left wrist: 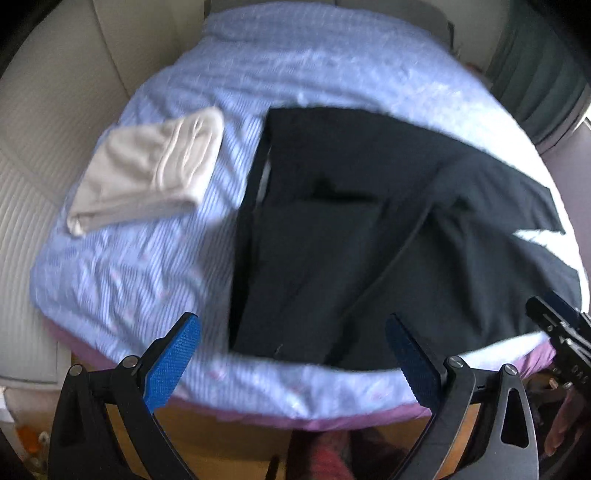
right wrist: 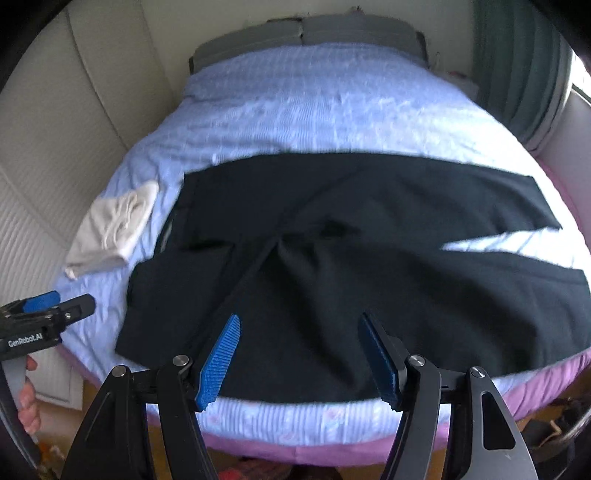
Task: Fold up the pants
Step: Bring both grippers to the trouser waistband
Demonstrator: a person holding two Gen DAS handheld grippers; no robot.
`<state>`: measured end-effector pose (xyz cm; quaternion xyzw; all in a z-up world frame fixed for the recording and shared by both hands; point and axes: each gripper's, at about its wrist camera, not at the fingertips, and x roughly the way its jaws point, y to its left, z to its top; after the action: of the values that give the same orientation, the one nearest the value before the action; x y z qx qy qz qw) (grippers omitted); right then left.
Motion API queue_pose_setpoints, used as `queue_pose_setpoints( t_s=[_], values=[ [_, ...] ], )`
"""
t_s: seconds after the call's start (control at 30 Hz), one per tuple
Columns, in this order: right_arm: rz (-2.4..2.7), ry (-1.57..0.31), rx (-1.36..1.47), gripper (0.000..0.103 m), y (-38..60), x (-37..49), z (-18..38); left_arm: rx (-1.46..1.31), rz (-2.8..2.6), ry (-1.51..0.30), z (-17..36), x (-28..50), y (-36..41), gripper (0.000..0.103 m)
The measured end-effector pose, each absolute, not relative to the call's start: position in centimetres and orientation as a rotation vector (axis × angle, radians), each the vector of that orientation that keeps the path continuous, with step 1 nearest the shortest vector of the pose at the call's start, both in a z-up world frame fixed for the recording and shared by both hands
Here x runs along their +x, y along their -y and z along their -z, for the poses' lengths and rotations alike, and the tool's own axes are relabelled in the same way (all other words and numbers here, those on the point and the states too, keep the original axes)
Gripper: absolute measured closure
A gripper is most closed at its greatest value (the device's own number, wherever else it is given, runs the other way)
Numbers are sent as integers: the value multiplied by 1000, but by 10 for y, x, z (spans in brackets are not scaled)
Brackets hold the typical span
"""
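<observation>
Black pants (left wrist: 332, 236) lie spread flat on the bed, waistband to the left, both legs running to the right; they also show in the right wrist view (right wrist: 351, 266). My left gripper (left wrist: 291, 332) is open and empty, held above the pants' near edge by the waistband end. My right gripper (right wrist: 299, 332) is open and empty, held above the near edge of the pants around the seat. The right gripper shows at the right edge of the left wrist view (left wrist: 557, 325). The left gripper shows at the left edge of the right wrist view (right wrist: 48, 314).
The bed has a light blue striped sheet (left wrist: 295, 74) with a purple side (left wrist: 332, 417). A folded cream garment (left wrist: 147, 166) lies left of the pants, also in the right wrist view (right wrist: 110, 229). Beige padded wall (left wrist: 55, 92) left, grey headboard (right wrist: 306, 33) far, green curtain (right wrist: 517, 66) right.
</observation>
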<state>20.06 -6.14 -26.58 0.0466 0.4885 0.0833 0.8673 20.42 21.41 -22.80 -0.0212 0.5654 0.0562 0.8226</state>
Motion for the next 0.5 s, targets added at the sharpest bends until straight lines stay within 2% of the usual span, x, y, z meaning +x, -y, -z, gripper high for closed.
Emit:
queue_pose_setpoints(
  t_s=[0.27, 0.5],
  values=[
    [-145, -1161, 170, 36, 59, 187, 338, -87, -159, -1318, 296, 195, -234, 2],
    [-108, -1227, 283, 36, 66, 177, 384, -156, -148, -1380, 334, 191, -243, 2]
  ],
)
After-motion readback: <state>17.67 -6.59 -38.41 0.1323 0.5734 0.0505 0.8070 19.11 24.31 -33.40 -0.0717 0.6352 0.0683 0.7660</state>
